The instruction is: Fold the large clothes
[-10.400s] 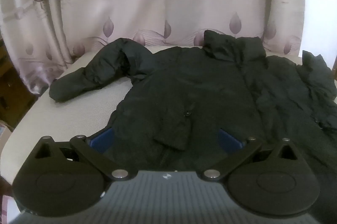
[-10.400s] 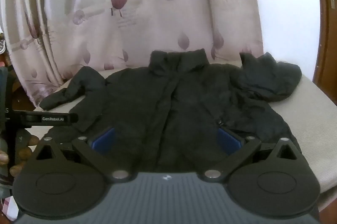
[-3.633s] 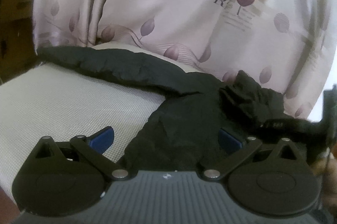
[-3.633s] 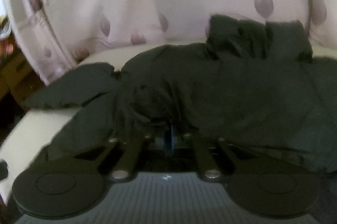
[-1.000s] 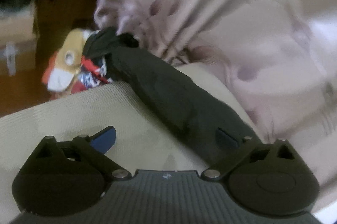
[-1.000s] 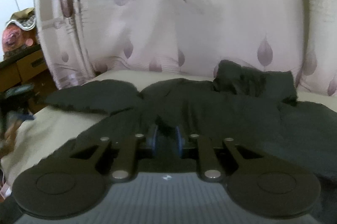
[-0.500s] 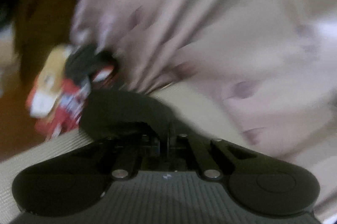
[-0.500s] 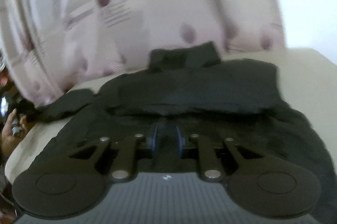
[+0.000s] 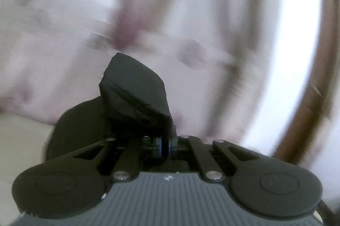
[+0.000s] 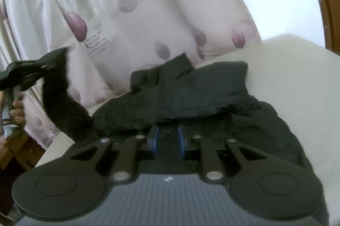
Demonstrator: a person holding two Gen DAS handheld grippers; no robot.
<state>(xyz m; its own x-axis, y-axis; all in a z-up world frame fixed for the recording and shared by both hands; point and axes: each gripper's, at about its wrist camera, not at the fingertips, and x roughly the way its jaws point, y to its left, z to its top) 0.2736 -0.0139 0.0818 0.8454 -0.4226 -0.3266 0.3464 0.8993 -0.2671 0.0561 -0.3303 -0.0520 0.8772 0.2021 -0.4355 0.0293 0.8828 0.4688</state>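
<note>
Left claw (image 9: 164,144) pinching black jacket (image 10: 191,96) sleeve (image 9: 133,94), curtain (image 10: 131,13) print (unreadable)

One black jacket (image 10: 191,94) on one cream cushion (image 10: 293,68). Two grippers: the left gripper (image 9: 164,144) and the right gripper (image 10: 167,142). One hand (image 10: 18,111) shows at the edge. One leaf-print curtain (image 10: 127,13) hangs behind. One wooden frame (image 10: 325,2) stands at the right.

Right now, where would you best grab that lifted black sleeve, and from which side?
Near its cuff end, from the outer side, as the left gripper does: the sleeve joins the jacket at the shoulder, so only that end swings free.
</note>
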